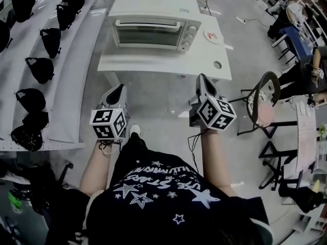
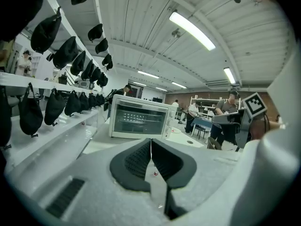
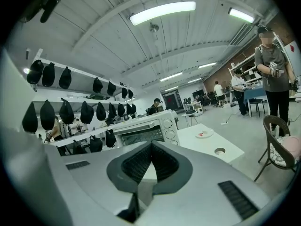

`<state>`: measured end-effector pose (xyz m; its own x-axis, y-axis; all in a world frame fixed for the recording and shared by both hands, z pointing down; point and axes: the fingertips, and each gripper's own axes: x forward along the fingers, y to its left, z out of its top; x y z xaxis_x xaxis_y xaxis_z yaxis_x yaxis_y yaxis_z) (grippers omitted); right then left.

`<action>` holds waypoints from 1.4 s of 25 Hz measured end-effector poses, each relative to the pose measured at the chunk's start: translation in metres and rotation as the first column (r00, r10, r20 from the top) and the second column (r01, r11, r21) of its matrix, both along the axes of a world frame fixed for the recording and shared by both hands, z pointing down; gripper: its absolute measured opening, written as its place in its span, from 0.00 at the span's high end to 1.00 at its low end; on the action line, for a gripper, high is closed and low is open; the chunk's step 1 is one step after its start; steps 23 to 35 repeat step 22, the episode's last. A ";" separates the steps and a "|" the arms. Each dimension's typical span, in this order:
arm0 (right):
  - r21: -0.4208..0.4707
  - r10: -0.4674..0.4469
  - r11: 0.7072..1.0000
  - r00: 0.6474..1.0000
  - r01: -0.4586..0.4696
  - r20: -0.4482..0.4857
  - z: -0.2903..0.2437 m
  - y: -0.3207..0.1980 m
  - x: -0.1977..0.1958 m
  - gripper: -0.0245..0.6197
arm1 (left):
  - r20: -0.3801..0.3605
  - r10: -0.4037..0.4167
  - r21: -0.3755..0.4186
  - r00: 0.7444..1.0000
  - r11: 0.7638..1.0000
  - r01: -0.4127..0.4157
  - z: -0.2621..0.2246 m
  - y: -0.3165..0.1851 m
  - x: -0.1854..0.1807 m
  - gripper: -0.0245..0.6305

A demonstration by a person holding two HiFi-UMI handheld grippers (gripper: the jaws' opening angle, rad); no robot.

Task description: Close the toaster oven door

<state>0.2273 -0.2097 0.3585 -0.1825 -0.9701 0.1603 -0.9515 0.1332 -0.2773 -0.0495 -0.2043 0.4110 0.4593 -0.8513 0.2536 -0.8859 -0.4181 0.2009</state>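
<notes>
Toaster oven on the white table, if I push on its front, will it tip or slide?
The toaster oven looks wide and low, so it probably won't tip. It stands on a smooth white table, so a firm push may slide it backward. Its metal box likely feels stiff.

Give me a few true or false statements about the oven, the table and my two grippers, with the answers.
1. The oven door is shut. True.
2. The right gripper grips the oven handle. False: it is shut on nothing, held back from the table.
3. The left gripper is shut and empty. True.
4. A plate lies left of the oven. False: it lies to the right.
</notes>
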 end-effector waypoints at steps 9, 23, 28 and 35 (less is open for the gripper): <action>-0.017 -0.048 0.999 0.999 0.048 0.003 0.015 0.062 0.010 0.96 | 0.007 -0.028 -0.006 1.000 1.000 0.028 0.005 0.073 0.013 0.93; -0.066 -0.133 0.989 0.991 0.133 0.011 0.056 0.124 0.002 0.96 | 0.030 -0.046 -0.063 0.999 0.997 0.047 0.032 0.147 0.020 0.93; -0.066 -0.133 0.989 0.991 0.133 0.011 0.056 0.124 0.002 0.96 | 0.030 -0.046 -0.063 0.999 0.997 0.047 0.032 0.147 0.020 0.93; -0.066 -0.133 0.989 0.991 0.133 0.011 0.056 0.124 0.002 0.96 | 0.030 -0.046 -0.063 0.999 0.997 0.047 0.032 0.147 0.020 0.93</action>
